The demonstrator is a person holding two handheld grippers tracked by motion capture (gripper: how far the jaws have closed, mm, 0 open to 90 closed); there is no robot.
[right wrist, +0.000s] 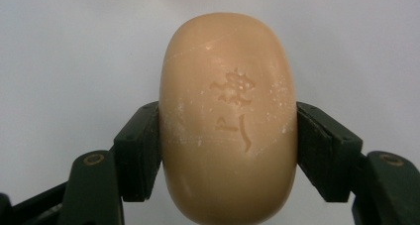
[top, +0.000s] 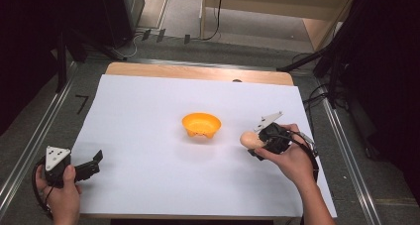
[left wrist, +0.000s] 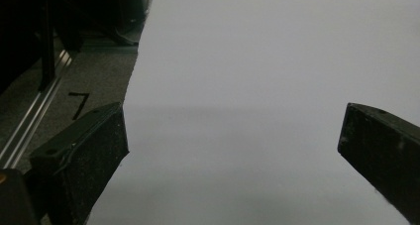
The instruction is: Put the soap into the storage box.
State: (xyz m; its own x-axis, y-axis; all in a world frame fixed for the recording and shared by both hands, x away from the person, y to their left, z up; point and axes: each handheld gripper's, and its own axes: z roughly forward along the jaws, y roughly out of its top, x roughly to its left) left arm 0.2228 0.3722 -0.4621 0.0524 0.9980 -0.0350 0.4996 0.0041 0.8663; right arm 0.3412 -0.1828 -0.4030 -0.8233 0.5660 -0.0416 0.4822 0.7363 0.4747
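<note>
1. My right gripper [top: 253,144] pinches a tan oval soap bar [top: 247,139]; in the right gripper view its jaws press against the two long sides of the soap bar [right wrist: 229,121], which carries an embossed mark on its upper face.
2. I see the soap bar held off the white sheet [top: 148,136] that covers the desk [top: 198,72], near the desk's right edge and about midway between its near and far edges.
3. An orange bowl [top: 201,125] sits near the middle of the desk, apart from the soap bar and on its left.
4. My left gripper [top: 96,163] sits at the desk's near left corner, close to the left edge.
5. In the left gripper view its jaws stand spread wide, with bare white sheet [left wrist: 247,86] between them.
6. My right hand [top: 292,158] wraps the right gripper's body from the near side.
</note>
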